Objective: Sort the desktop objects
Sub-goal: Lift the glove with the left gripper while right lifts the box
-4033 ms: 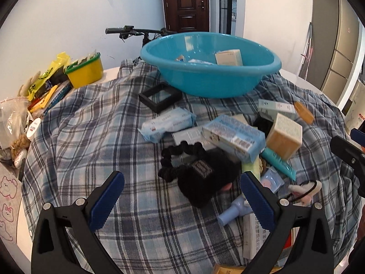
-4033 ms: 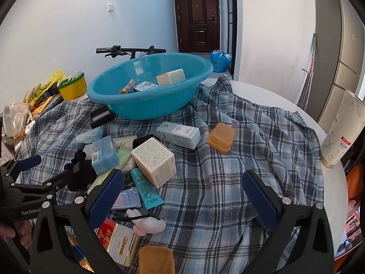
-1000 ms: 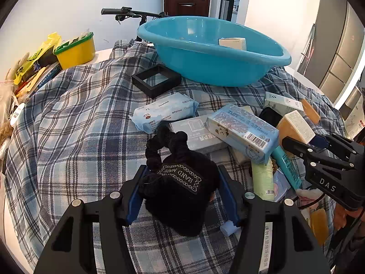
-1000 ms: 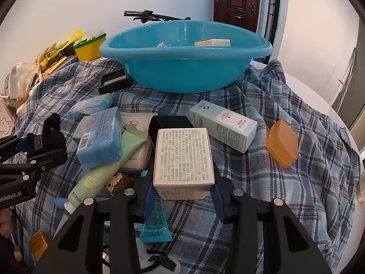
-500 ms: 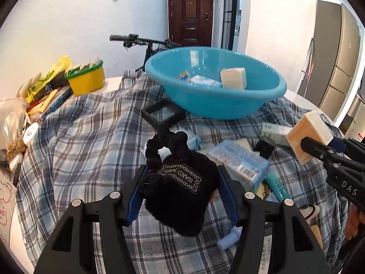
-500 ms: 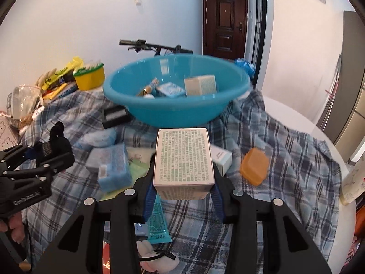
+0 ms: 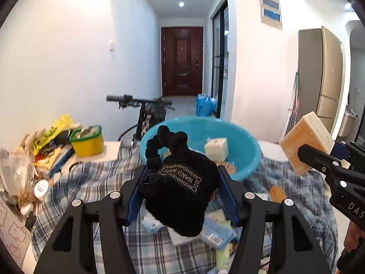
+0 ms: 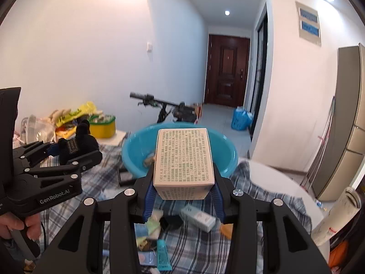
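Both loads have been raised off the plaid cloth (image 8: 269, 196) since a second ago, when each was still being gripped low among the clutter. In the left wrist view the left gripper (image 7: 180, 191) is clenched on the black fuzzy hair accessory (image 7: 180, 189), its looped tail sticking up at 12 o'clock; the right gripper (image 8: 183, 189) is clamped on the printed carton (image 8: 184, 159), seen at 3 o'clock from the left camera. The blue basin (image 7: 248, 159), judged the likely drop point, lies ahead at 12 o'clock and already holds a small box. A slip is judged possible for the soft accessory, which could be squeezed out or snagged by its tail on the basin rim; the carton is held only by its lower edges and could be tipped forward. Open air is left above the basin, though the two grippers are near each other and could be knocked together over it.
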Action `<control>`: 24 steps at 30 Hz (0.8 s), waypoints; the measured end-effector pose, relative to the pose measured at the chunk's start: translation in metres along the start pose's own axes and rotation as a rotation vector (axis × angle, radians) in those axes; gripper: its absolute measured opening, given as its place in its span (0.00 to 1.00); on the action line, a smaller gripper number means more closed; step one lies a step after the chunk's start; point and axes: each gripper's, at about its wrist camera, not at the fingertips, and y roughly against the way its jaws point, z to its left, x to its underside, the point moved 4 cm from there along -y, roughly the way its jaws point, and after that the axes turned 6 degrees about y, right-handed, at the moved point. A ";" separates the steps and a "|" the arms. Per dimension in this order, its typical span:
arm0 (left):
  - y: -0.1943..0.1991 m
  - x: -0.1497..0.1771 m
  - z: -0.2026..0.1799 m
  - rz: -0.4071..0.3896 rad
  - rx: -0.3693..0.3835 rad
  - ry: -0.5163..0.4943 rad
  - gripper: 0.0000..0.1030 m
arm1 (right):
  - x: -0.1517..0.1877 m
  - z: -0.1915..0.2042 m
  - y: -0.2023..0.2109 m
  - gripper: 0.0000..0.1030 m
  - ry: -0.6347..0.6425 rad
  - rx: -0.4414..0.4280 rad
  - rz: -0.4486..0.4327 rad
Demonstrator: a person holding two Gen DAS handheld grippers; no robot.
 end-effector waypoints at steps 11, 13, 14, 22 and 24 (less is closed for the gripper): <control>0.055 -0.066 -0.006 -0.205 0.043 0.017 0.60 | -0.064 0.004 0.043 0.40 0.030 0.039 -0.187; 0.065 -0.076 -0.006 -0.236 0.055 0.030 0.60 | -0.072 0.002 0.051 0.40 0.032 0.047 -0.218; 0.070 -0.080 -0.006 -0.252 0.056 0.032 0.60 | -0.076 0.001 0.055 0.40 0.034 0.051 -0.233; 0.112 -0.102 -0.007 -0.361 0.086 0.027 0.60 | -0.095 -0.011 0.085 0.40 0.012 0.083 -0.343; 0.122 -0.105 -0.007 -0.382 0.098 0.031 0.60 | -0.098 -0.012 0.093 0.40 0.009 0.090 -0.365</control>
